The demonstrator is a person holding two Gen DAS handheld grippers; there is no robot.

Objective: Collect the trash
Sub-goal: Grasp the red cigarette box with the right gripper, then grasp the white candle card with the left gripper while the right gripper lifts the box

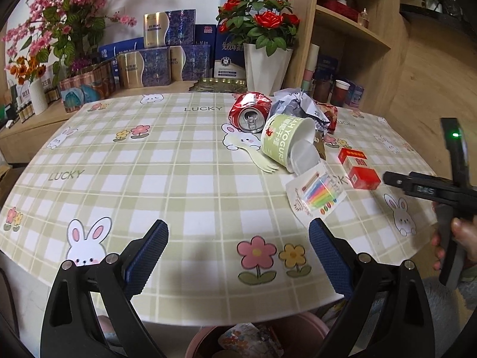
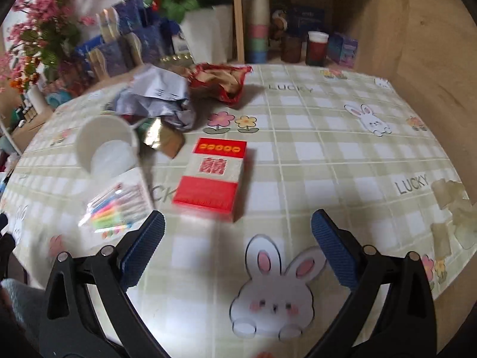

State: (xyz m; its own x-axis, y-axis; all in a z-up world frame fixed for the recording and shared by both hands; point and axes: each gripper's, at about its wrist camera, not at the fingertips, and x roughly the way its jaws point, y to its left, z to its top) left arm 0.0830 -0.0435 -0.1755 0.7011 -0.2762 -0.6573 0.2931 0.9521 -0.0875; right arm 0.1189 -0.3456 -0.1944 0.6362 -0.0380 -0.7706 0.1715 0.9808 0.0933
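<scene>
Cluttering checked tablecloth (image 1: 184,161) — wooden shelves (image 1: 351,29) behind

A home living or dining room. A table under a green plaid rabbit-print tablecloth (image 1: 179,155) fills the centre. At 10 o'clock, pink artificial blossoms (image 1: 68,9); at 12 o'clock, stacked blue gift boxes (image 1: 167,56) and red roses in a white vase (image 1: 265,65); at 2 o'clock, wooden shelving (image 1: 351,29) holding paper cups (image 2: 258,24).

Soft daylight, heavy fisheye bend

Left wrist view is sharp; right wrist view is motion-smeared (the red box (image 2: 213,179) especially), with white glare on the tablecloth (image 2: 328,164) and dark vignetted corners.
</scene>
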